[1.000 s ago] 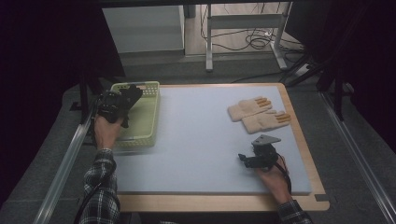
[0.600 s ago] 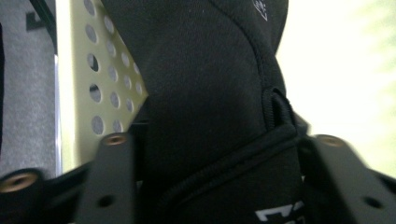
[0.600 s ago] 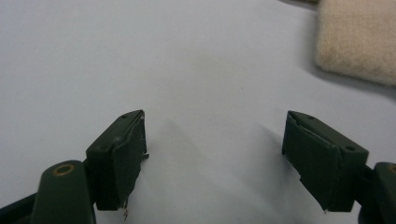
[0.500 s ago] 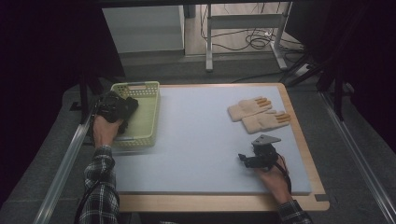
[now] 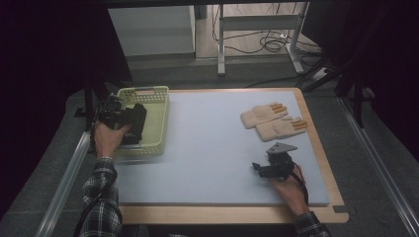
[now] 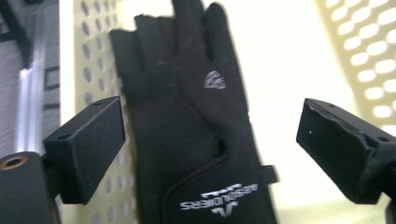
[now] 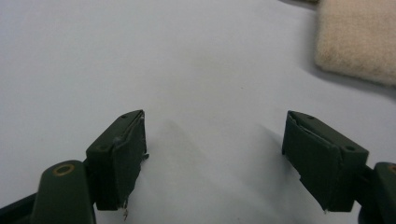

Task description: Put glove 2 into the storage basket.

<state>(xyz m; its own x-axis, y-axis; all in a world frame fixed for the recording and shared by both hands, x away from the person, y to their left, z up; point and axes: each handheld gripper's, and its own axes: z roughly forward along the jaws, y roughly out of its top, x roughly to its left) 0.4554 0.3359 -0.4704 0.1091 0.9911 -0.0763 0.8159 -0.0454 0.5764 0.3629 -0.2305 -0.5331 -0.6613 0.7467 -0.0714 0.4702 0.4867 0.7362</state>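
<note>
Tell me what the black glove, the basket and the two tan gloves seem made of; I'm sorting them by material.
Black glove: probably a smooth, matte synthetic stretch fabric, with stitched seams and a printed silver logo. Basket: most likely moulded plastic, pale yellow-green, its walls pierced with rows of oval holes. Tan gloves: seemingly knitted or fleecy, going by the fuzzy nap in the right gripper view, with orange fingertips.

Ahead of my tongs, past the far edge of the wooden table (image 5: pixel 232 215) with its pale grey mat (image 5: pixel 212 148), a grey floor (image 5: pixel 257 74) carries a metal frame's legs (image 5: pixel 221 37), loose black cables (image 5: pixel 269 42) and a light cabinet (image 5: pixel 150 29). Darkness closes in left and right of my tongs.
</note>
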